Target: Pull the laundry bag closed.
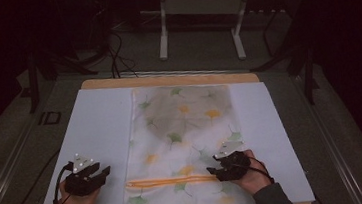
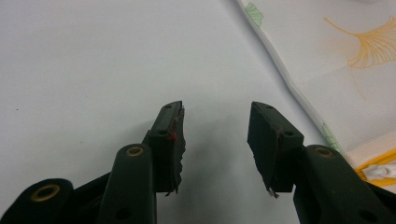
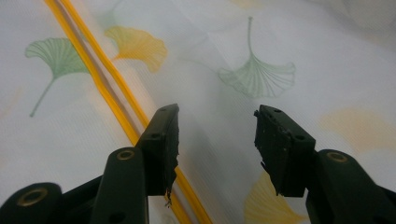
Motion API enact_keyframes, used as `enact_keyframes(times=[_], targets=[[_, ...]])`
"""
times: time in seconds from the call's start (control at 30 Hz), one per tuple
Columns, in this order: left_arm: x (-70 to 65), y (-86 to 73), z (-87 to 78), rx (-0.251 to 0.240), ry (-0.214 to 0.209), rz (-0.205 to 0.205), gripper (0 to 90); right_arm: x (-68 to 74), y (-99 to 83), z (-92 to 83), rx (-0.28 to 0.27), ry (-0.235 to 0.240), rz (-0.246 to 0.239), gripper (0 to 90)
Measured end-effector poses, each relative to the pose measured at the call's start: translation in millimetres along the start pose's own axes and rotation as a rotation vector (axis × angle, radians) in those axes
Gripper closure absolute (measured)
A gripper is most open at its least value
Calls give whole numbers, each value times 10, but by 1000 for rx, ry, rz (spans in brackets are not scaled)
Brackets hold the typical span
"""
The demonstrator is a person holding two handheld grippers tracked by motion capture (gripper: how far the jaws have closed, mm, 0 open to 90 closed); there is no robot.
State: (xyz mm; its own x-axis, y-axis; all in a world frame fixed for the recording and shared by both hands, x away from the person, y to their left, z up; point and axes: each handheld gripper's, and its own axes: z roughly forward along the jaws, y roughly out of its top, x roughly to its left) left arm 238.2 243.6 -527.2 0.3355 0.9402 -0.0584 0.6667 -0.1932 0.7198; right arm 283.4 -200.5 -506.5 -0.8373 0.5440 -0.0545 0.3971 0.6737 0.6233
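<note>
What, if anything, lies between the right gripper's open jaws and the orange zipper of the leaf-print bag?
Nothing visible. The right gripper hangs open just over the bag, with the zipper running bare beside its left jaw and no other thing on the fabric between them.

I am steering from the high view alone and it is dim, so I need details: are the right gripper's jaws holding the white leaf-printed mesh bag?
Observer: No. The right gripper stands open over the white leaf-printed mesh bag, nothing between its jaws.
Operator: Where is the orange zipper relative to it?
Observer: The orange zipper runs diagonally under that gripper's left jaw in the right gripper view.
Operator: And the left gripper?
Observer: The left gripper is open too, over the bare white sheet, with the bag's hemmed edge lying to its right, apart from the jaws.
</note>
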Motion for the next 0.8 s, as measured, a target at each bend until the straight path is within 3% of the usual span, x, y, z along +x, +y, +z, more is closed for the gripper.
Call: enact_keyframes(times=[0.7, 0.8], targets=[[15, 12, -12, 13, 10, -2, 527, 231, 288, 136, 6, 57, -79, 518], [21, 13, -12, 16, 8, -2, 523, 290, 359, 177, 3, 68, -108, 530]])
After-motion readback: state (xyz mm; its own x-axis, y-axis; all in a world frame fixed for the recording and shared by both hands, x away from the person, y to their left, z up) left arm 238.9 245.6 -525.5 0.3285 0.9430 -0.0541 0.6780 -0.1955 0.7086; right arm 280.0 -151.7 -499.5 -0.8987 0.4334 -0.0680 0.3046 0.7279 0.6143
